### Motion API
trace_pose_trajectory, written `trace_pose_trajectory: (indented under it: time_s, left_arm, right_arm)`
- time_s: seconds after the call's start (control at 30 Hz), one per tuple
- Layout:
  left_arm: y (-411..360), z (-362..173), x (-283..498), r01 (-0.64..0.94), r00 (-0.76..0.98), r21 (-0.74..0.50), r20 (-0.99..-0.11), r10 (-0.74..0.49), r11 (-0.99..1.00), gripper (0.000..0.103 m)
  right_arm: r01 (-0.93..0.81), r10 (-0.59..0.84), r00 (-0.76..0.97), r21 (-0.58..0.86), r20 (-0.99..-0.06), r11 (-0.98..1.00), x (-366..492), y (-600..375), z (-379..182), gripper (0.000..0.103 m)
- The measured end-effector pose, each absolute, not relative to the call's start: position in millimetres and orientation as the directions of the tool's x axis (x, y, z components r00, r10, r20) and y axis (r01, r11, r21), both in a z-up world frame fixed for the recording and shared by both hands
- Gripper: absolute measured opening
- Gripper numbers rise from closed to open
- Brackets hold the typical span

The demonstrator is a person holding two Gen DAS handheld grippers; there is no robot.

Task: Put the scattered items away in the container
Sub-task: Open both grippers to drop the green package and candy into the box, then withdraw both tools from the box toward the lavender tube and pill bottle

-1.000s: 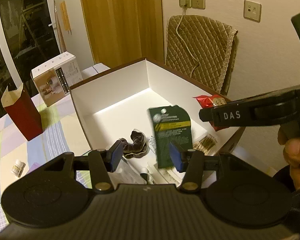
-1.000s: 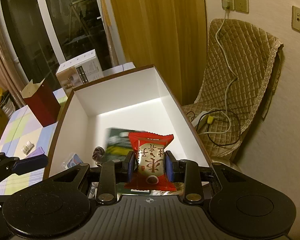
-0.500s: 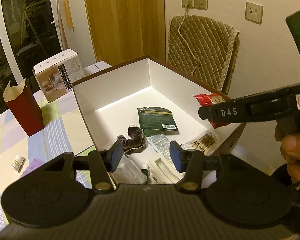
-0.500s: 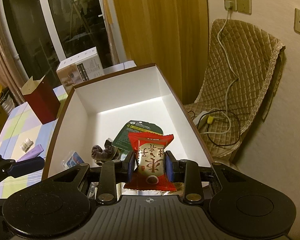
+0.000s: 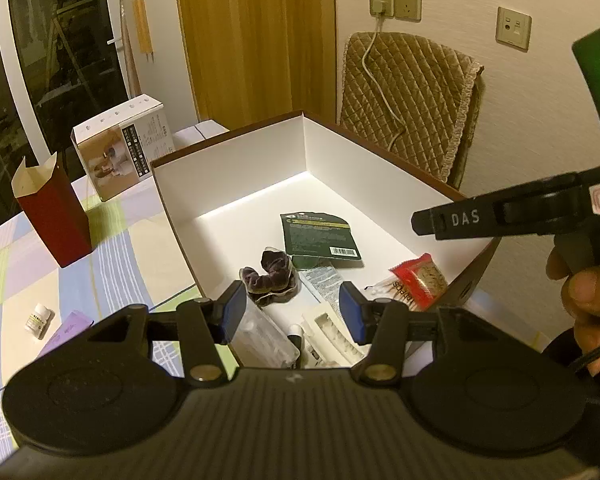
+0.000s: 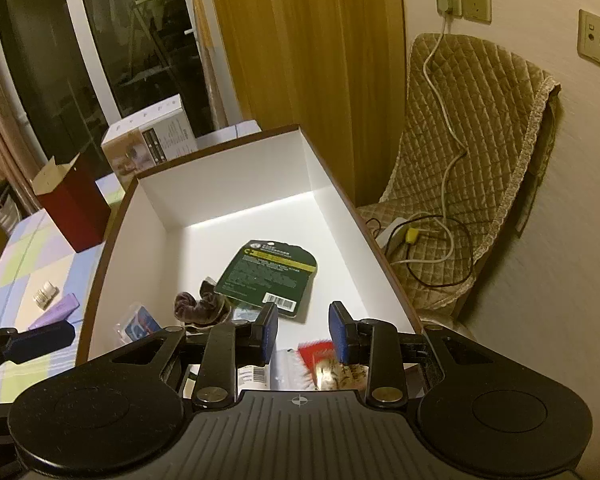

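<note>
The white box [image 5: 260,152] [image 6: 332,184] with brown outer walls holds a dark green packet [image 5: 320,236] [image 6: 270,272], a dark scrunchie [image 5: 270,272] [image 6: 198,306], clear packs and a red snack packet [image 5: 418,276] [image 6: 320,356]. My left gripper [image 5: 292,312] is open and empty above the box's near end. My right gripper [image 6: 303,330] is open and empty just above the red snack packet; one of its fingers [image 5: 460,220] shows in the left wrist view. A small white bottle [image 5: 38,316] [image 6: 46,292] and a purple item [image 5: 66,330] [image 6: 56,310] lie on the checked tablecloth left of the box.
A red paper bag [image 5: 54,208] [image 6: 74,200] and a printed carton [image 5: 122,152] [image 6: 152,138] stand on the table behind the loose items. A quilted chair [image 5: 408,100] [image 6: 468,168] with cables stands past the box by the wall.
My right gripper opened and let go of the red snack packet, which now lies in the box's near right corner. The green packet fell flat onto the box floor earlier.
</note>
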State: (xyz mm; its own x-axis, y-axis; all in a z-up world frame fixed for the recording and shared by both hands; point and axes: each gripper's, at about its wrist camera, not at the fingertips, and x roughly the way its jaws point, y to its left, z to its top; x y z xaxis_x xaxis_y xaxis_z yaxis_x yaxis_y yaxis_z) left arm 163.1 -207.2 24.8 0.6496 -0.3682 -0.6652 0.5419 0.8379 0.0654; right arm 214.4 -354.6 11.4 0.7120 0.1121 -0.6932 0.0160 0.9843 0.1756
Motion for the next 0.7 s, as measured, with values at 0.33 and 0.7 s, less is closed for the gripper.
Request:
trace_pose_trajectory:
  time_s: [0.33,0.7]
  left_arm:
    - [-202,24,159,0.532,0.655,0.064,-0.664,-0.362,0.844,0.046]
    - [-163,28,147,0.459,0.694,0.051,-0.644,-0.322,0.887,0.046]
  right_arm:
    - [0.049,0.108,0.736,0.212,-0.668,0.976,210,-365,16,0.035]
    - [-0.016,0.130,0.756,0.181,-0.641,0.983,206,-353,22,0.035]
